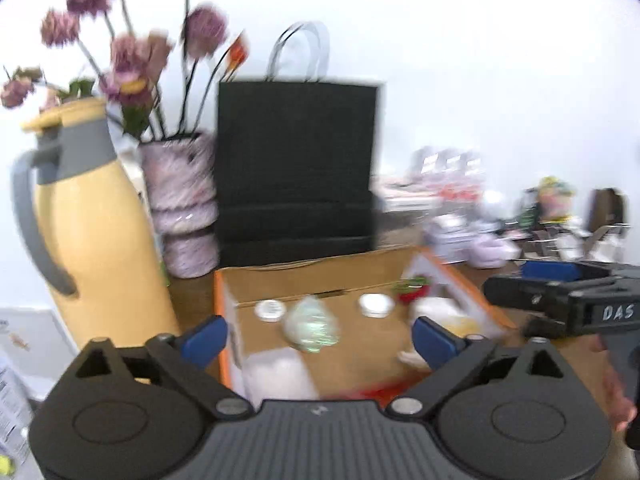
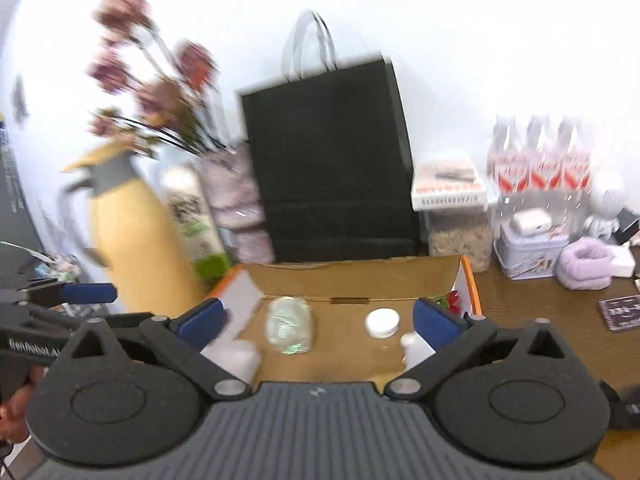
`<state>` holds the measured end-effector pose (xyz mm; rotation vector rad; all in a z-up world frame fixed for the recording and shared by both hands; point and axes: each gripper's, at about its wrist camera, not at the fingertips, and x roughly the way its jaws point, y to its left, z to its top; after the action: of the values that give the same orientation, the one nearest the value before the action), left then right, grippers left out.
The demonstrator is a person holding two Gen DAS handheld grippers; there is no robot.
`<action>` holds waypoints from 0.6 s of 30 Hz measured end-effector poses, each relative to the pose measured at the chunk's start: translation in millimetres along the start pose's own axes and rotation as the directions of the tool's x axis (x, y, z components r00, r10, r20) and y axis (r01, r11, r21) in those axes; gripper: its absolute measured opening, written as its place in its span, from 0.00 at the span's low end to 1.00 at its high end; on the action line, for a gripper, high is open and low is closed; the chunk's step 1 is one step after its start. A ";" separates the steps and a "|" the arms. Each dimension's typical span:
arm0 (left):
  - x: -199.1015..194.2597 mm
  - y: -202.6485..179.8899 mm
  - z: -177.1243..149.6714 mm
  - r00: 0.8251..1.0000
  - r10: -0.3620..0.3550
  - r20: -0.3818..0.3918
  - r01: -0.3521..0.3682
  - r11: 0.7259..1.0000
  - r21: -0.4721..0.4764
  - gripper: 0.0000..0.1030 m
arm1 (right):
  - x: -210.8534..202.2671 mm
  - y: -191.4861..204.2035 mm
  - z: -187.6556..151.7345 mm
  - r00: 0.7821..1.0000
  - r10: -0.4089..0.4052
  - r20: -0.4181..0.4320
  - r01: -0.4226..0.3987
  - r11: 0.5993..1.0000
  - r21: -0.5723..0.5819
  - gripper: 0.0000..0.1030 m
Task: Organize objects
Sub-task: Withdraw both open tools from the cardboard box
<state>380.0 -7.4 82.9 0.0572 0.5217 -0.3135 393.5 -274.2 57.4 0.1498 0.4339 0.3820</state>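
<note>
Fingers wide on both: left gripper & right gripper hold nothing, just above near edge of cardboard box. Inside: crumpled clear wrap left, white jar right.

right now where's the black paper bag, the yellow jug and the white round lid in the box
black paper bag (image 2: 332, 160), right wrist view, middle of its front face
yellow jug (image 1: 100, 248), left wrist view, middle of its body
white round lid (image 2: 382, 322), right wrist view, top of the lid
</note>
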 end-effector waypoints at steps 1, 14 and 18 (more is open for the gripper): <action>-14.0 -5.5 -6.7 1.000 -0.015 0.013 0.015 1.000 0.010 0.98 | -21.6 6.9 -9.7 1.000 -0.003 0.020 0.003 1.000 -0.015 1.00; -151.7 -10.7 -128.8 0.968 0.234 0.087 -0.214 0.958 -0.190 1.00 | -164.2 38.1 -158.5 0.991 -0.135 0.015 0.133 0.988 0.084 1.00; -158.9 -7.4 -143.6 0.968 0.246 0.043 -0.233 0.952 -0.198 1.00 | -175.2 55.0 -177.4 0.990 -0.138 -0.024 0.139 0.990 0.026 1.00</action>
<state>178.2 49.1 37.9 -0.0759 0.4706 -0.0260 151.2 -281.5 -22.9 0.1419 0.4683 0.2412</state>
